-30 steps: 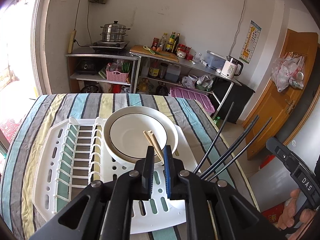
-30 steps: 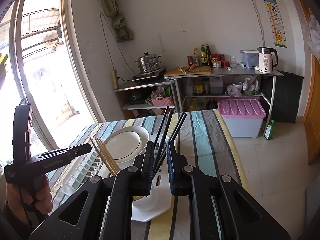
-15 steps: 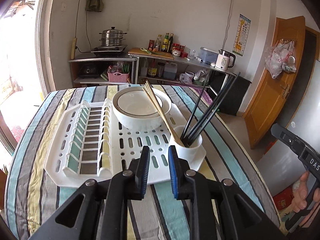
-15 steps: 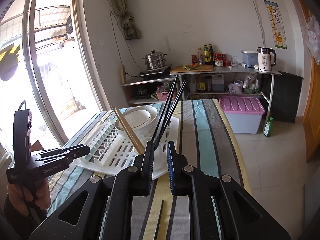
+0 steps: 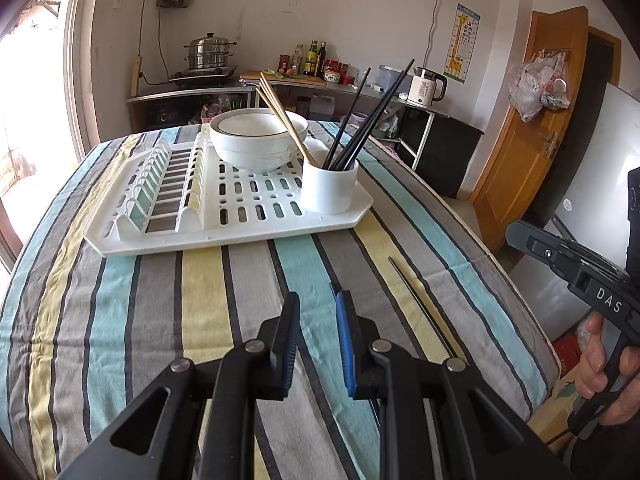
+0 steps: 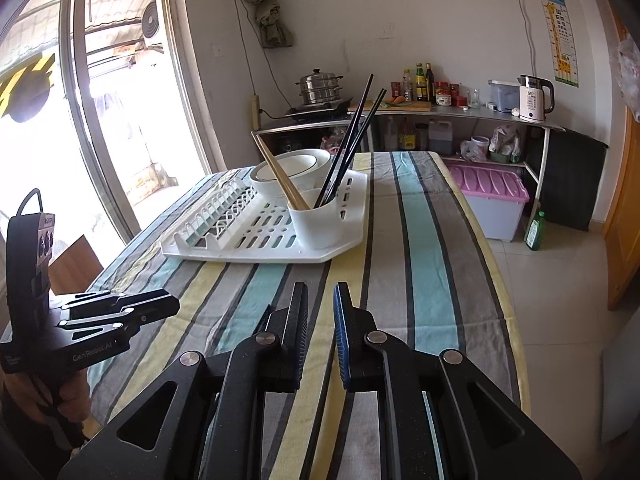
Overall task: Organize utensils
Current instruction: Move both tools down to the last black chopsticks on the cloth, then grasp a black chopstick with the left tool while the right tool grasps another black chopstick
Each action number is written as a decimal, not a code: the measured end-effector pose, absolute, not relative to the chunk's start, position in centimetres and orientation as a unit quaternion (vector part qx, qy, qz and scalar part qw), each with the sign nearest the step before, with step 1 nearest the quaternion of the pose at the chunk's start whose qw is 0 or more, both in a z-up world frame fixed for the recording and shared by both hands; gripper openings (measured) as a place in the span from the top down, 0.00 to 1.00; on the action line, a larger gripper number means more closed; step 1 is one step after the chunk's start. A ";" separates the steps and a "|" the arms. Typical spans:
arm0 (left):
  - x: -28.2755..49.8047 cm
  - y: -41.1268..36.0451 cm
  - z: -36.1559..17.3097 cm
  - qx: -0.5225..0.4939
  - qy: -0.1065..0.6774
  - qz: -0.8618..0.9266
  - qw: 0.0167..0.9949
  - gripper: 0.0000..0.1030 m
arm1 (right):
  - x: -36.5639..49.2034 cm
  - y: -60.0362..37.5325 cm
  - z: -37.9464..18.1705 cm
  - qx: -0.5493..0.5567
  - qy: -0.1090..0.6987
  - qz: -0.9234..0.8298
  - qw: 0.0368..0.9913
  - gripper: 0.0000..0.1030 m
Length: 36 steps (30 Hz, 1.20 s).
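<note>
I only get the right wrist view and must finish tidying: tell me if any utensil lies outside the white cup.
Observer: Yes. One black chopstick lies flat on the striped tablecloth, in front of the drying rack.
Operator: Place it against the left hand-held gripper.
Observer: In the left wrist view it lies just right of the left hand-held gripper, not between its fingers, which have nothing in them.
Operator: Now place it against mine.
Observer: The right hand-held gripper shows at that view's right side, apart from the chopstick and not touching it.
</note>
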State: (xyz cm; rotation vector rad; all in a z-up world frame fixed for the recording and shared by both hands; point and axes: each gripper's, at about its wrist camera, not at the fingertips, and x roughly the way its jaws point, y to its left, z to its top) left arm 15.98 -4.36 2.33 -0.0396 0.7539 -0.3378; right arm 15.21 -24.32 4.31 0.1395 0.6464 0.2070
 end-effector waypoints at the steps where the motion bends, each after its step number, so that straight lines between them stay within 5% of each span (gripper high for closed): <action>1: 15.5 -4.5 2.1 -0.018 0.368 -0.164 0.915 0.81 | 15.0 -24.4 4.1 0.069 0.318 0.101 0.940 0.87; 36: 20.1 -9.2 -3.8 0.005 0.453 -0.168 0.875 0.78 | 21.2 -21.9 -4.4 0.006 0.455 0.105 0.884 0.87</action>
